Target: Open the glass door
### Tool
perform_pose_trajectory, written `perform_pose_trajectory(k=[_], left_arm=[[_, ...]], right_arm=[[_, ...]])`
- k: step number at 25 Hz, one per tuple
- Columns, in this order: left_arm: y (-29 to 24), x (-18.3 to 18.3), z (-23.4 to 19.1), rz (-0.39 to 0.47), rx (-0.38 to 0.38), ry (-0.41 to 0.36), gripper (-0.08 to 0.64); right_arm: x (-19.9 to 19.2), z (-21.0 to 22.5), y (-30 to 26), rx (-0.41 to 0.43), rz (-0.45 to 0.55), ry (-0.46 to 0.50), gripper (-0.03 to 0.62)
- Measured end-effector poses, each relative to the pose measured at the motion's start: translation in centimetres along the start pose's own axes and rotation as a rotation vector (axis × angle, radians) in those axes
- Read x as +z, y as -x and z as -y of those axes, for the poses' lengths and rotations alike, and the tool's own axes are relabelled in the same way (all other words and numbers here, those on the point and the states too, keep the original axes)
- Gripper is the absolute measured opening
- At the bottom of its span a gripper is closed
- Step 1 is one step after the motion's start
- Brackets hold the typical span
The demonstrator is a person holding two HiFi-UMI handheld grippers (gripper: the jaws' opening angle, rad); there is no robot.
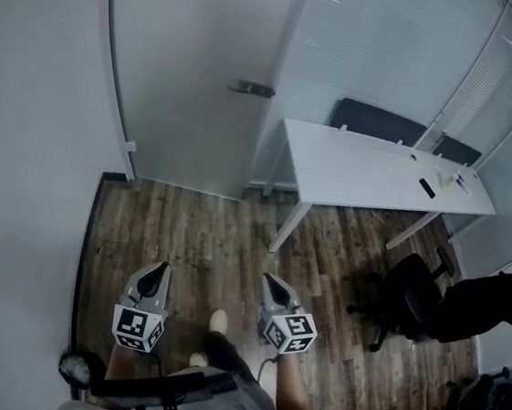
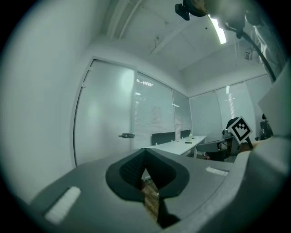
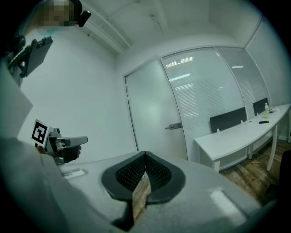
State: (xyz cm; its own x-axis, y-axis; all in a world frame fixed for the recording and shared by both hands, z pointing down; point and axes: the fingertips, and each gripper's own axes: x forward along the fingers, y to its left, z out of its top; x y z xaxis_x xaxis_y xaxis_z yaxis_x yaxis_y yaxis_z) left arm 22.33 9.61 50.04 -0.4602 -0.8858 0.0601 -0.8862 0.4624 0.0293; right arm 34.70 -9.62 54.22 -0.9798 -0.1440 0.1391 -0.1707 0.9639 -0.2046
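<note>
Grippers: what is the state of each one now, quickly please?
Grey left gripper: closed, holding nothing.
Grey right gripper: closed, holding nothing.

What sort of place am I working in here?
Most likely a small office or meeting room: a frosted glass door with a lever handle, glazed partition walls with blinds, and a long white desk beside a black swivel chair.

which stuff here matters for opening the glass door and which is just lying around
For the job:
- door
- handle
- left tongs, shut and empty
- right tongs, shut and empty

Lying about:
- desk
- black item on the desk
- chair
- black cloth
</note>
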Motion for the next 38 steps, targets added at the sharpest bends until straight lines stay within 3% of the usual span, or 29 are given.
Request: perform_pose_trajectory(k=[13,22,38], left_arm=[[-9.6,1.1,-4.9,0.008,0.002,-0.025,0.004],[-17.2,1.2,-7.1,-0.018,0.010,-0.033,0.005],[-25.1,1.6,-9.9,-0.020,0.010,-0.039,0.005]], right_arm=[[1.7,5.0,-9.5,-0.008,0.001,-0.011,0.002],[2.8,9.3,-15.8,0.010,-0.055,0.018,0.002],[4.4,13.1,-22.9,0.031,-0.042,0.003,0.002]])
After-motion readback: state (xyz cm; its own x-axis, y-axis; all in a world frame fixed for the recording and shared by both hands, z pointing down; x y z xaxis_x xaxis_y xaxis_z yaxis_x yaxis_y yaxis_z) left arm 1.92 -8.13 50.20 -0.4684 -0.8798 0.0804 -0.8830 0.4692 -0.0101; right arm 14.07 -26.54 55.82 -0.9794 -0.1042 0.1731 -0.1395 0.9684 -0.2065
